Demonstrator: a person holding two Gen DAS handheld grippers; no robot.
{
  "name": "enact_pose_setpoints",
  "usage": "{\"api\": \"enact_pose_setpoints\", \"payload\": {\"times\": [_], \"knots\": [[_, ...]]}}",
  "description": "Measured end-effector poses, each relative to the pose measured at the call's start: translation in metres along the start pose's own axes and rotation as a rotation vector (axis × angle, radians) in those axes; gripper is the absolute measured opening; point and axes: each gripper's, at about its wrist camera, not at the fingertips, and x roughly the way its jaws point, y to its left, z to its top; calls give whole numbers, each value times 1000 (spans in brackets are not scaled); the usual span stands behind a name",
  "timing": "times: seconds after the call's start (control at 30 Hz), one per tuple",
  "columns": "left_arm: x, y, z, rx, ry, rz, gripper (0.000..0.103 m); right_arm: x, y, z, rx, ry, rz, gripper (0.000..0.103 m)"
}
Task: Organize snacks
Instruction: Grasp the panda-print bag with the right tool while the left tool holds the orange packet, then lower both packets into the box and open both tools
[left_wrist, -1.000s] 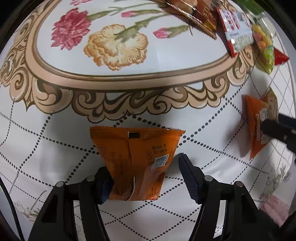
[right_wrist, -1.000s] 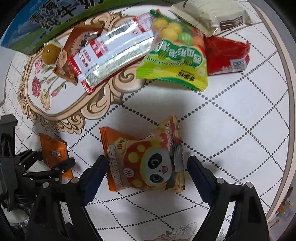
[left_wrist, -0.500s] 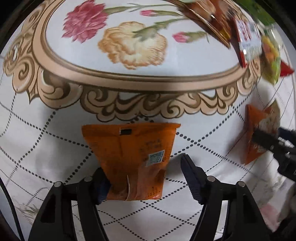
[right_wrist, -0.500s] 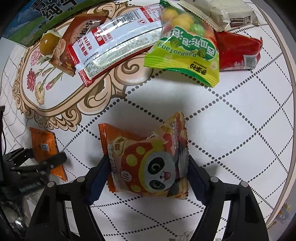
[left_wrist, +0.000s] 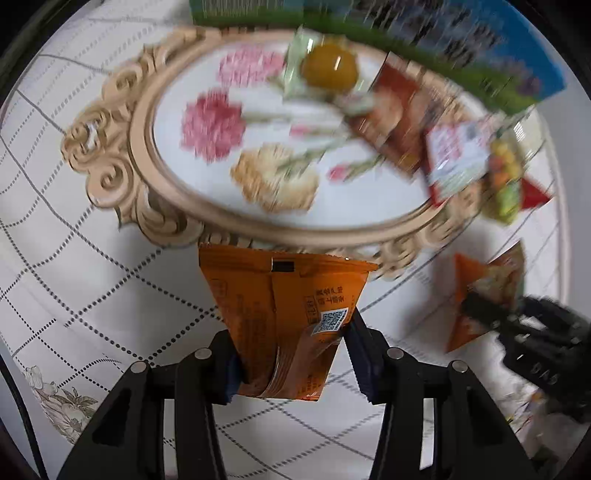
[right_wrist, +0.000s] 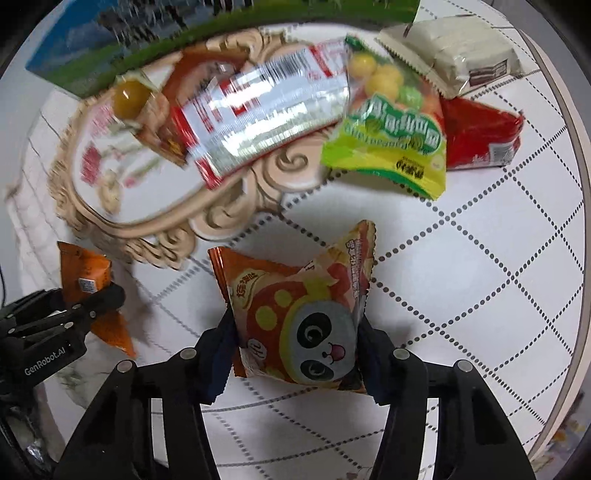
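The left gripper (left_wrist: 291, 354) pinches the plain orange packet (left_wrist: 284, 317) low in its frame; the right gripper (right_wrist: 295, 347) is closing on the panda packet (right_wrist: 299, 317) at lower centre, and its puffy, slick film could squirt free.

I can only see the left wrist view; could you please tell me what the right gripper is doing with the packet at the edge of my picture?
Observer: The right gripper has its jaws closing on an orange foil snack packet printed with a panda face, with a pad against each side.
Operator: Thank you. Does anything lie beyond the green sweet bag?
Observer: Yes, a cream rectangular wrapped packet lies just past the green bag of round sweets, towards the table's rim.
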Motion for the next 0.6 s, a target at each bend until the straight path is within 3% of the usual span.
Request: {"api": "enact_pose_setpoints", "payload": {"times": [0.2,0.33,0.43,0.53,0.6], "knots": [[-59,-40,26,-21,-88,-140,46,-75,-1,21,44,-114,160,60],[-112,-57,82,-7,-140,-244,46,-137,3,51,59,-218,233,60],[-158,-12,118,27,-189,-273,46,-180,7,87,54,-292,258,60],[-186,-13,158,59,-244,-258,46,-215,8,122,45,-351,247,60],[-205,6,173,63,-256,-264,46,-228,6,149,40,-372,225,60]]}}
